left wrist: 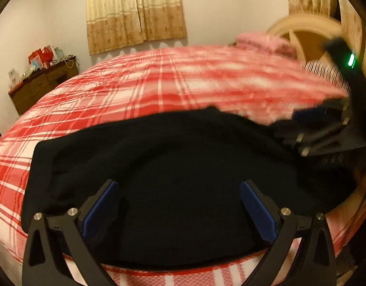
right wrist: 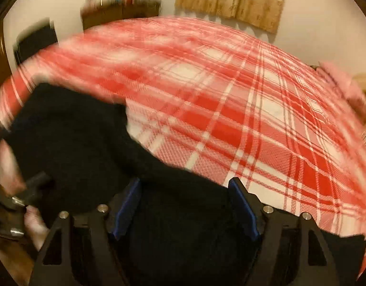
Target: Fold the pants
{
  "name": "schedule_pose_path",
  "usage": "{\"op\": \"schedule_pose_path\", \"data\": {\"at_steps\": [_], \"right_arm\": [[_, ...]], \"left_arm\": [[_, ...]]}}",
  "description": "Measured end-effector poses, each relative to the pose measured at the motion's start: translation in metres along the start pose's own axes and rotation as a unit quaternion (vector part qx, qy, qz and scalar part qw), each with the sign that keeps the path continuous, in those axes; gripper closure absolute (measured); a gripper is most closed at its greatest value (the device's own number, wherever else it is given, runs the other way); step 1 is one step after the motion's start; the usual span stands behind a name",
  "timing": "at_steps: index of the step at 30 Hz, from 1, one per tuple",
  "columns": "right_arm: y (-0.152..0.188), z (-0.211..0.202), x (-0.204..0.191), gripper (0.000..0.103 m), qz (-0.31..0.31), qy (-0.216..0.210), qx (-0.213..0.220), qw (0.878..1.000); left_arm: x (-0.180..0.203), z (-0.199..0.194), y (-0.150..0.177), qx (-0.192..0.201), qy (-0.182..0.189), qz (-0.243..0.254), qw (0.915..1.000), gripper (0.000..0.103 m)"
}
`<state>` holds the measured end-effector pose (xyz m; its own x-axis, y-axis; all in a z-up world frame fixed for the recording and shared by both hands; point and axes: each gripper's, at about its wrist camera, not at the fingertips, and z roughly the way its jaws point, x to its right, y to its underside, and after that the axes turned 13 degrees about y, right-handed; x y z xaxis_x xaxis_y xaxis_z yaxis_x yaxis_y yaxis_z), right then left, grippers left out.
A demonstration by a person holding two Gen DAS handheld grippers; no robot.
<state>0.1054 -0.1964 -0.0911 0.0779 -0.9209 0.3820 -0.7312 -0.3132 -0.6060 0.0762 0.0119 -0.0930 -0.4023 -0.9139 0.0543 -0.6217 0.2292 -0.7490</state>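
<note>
Black pants (left wrist: 159, 155) lie spread in a broad dark sheet on the near part of a red and white plaid bed (left wrist: 159, 83). Just above them my left gripper (left wrist: 180, 190) hangs open, its blue pads wide apart and bare. The right tool's black linkage (left wrist: 326, 140) shows blurred at the pants' right end. In the right wrist view my right gripper (right wrist: 185, 190) is open over the black pants (right wrist: 63, 143), with cloth lying below the blue pads and nothing pinched. A hand (right wrist: 33, 221) and the left tool's bolted linkage (right wrist: 16, 200) sit at the left edge.
The bedspread (right wrist: 254, 119) stretches far beyond the pants. A pink pillow (left wrist: 264, 43), a striped cloth (left wrist: 323, 74) and a cream headboard (left wrist: 307, 35) are at the far right. A dark dresser (left wrist: 40, 83) with clutter stands by the wall, under a curtain (left wrist: 135, 12). The mattress edge runs just below the pants.
</note>
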Motion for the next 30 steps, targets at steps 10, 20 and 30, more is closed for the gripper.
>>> {"op": "schedule_pose_path", "data": {"at_steps": [10, 20, 30], "right_arm": [[0.007, 0.016, 0.061, 0.011, 0.167, -0.017, -0.039, 0.985], [0.054, -0.019, 0.057, 0.011, 0.114, 0.037, -0.022, 0.993], [0.03, -0.087, 0.013, 0.01, 0.148, -0.037, 0.128, 0.98]], "left_arm": [[-0.019, -0.012, 0.022, -0.008, 0.003, -0.027, 0.9996, 0.0], [-0.025, -0.02, 0.018, 0.0, 0.005, -0.03, 0.9996, 0.0], [-0.071, -0.05, 0.004, 0.054, -0.115, -0.019, 0.9917, 0.0]]}}
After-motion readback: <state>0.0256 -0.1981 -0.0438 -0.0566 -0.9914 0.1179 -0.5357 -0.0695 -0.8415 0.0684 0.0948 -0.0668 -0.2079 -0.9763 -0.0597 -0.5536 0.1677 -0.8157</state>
